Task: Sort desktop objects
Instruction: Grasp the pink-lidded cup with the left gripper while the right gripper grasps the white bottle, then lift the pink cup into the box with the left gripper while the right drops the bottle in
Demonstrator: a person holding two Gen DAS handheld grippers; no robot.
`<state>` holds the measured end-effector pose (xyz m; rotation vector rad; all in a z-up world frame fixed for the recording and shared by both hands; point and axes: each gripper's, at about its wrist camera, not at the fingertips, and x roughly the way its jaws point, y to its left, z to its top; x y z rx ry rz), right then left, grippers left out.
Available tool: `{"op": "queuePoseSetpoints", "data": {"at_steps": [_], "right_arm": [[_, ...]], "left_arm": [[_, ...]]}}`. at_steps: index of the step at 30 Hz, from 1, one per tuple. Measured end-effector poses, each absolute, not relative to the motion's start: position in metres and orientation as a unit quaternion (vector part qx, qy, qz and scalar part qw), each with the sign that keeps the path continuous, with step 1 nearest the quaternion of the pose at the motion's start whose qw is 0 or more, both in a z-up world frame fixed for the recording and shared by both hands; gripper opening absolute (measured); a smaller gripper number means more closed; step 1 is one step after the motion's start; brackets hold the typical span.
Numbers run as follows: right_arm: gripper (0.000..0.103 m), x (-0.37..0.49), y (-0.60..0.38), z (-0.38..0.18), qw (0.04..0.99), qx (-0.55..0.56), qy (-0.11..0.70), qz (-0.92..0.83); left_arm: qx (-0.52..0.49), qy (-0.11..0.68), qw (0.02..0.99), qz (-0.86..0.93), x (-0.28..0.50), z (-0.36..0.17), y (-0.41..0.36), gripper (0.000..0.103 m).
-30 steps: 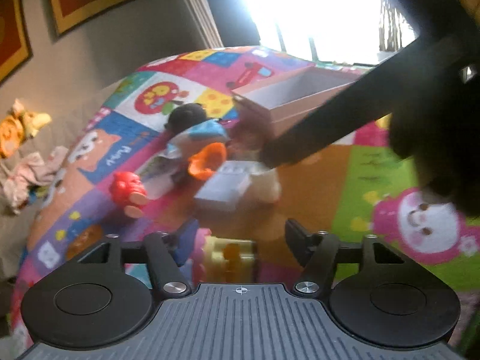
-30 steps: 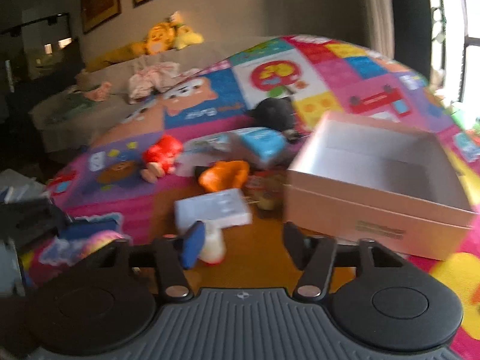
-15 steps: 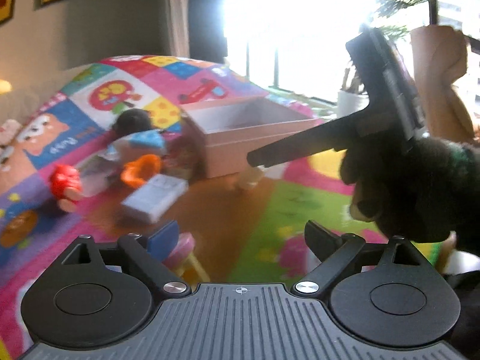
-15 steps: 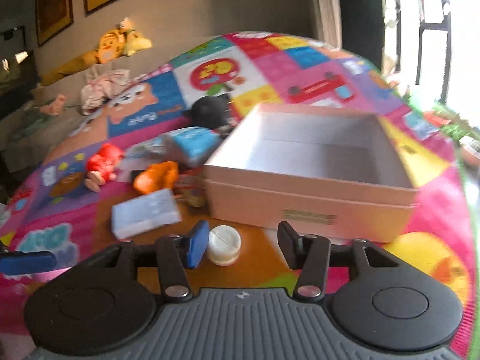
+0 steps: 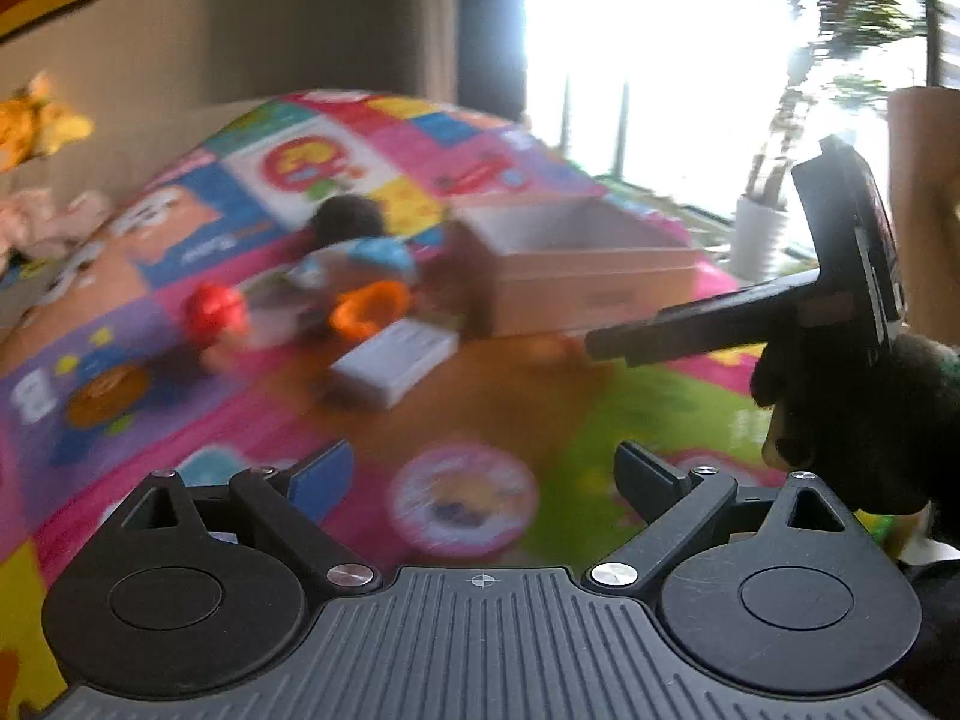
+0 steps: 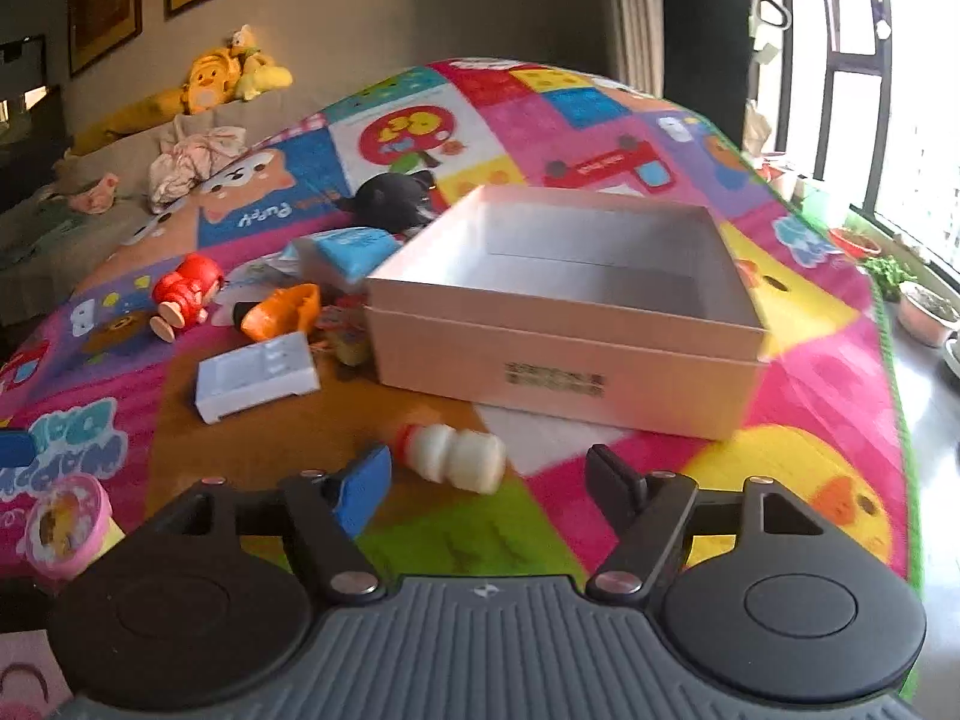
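My left gripper (image 5: 480, 468) is open and its jaws are still opening. A pink round cup with a picture lid (image 5: 462, 504) sits blurred on the play mat between its fingers, untouched; it also shows at the left edge as the pink cup (image 6: 66, 525). My right gripper (image 6: 487, 471) is open, jaws still opening, and a small white bottle with a red cap (image 6: 456, 459) lies on its side on the mat just ahead of its fingertips, free of the pads. Behind the bottle stands the open pink box (image 6: 564, 354), empty. In the left wrist view the right gripper's fingers (image 5: 690, 330) reach in from the right, held by a dark-gloved hand (image 5: 852, 408).
Left of the box lie a flat white case (image 6: 258, 375), an orange toy (image 6: 282, 312), a red figure (image 6: 183, 294), a blue packet (image 6: 354, 246) and a black object (image 6: 390, 198). A sofa with plush toys (image 6: 210, 84) stands behind. The mat's edge and plant pots (image 6: 924, 306) are at right.
The left gripper opened and let go of the pink cup, which now rests on the mat. The right gripper widened and released the white bottle, now lying on its side.
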<state>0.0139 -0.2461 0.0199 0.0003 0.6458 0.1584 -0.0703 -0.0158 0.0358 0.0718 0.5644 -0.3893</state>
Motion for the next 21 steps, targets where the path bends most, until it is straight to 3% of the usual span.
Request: {"op": "queuePoseSetpoints", "data": {"at_steps": [2, 5, 11, 15, 16, 17, 21], "right_arm": [[0.072, 0.028, -0.236, 0.013, 0.94, 0.006, 0.333, 0.075], [0.046, 0.038, -0.228, 0.006, 0.934, -0.001, 0.352, 0.067], [0.046, 0.008, -0.242, 0.024, 0.938, -0.007, 0.332, 0.098], [0.046, -0.02, -0.262, 0.043, 0.931, -0.003, 0.336, 0.139], [0.046, -0.027, -0.265, 0.047, 0.932, -0.007, 0.334, 0.143], [0.046, -0.035, -0.269, 0.05, 0.932, -0.012, 0.331, 0.145], [0.046, -0.057, -0.284, 0.059, 0.934, -0.017, 0.324, 0.149]], "left_arm": [[0.032, 0.291, 0.941, -0.172, -0.07, 0.033, -0.011, 0.097], [0.038, 0.298, 0.943, -0.145, -0.072, 0.029, -0.005, 0.097], [0.048, 0.306, 0.94, -0.145, -0.066, 0.017, -0.018, 0.094], [0.064, 0.315, 0.937, -0.137, -0.058, 0.007, -0.033, 0.077], [0.065, 0.316, 0.937, -0.134, -0.056, 0.005, -0.035, 0.063], [0.067, 0.316, 0.937, -0.132, -0.055, 0.005, -0.036, 0.058], [0.071, 0.298, 0.942, -0.141, -0.058, 0.014, -0.041, 0.054]]}}
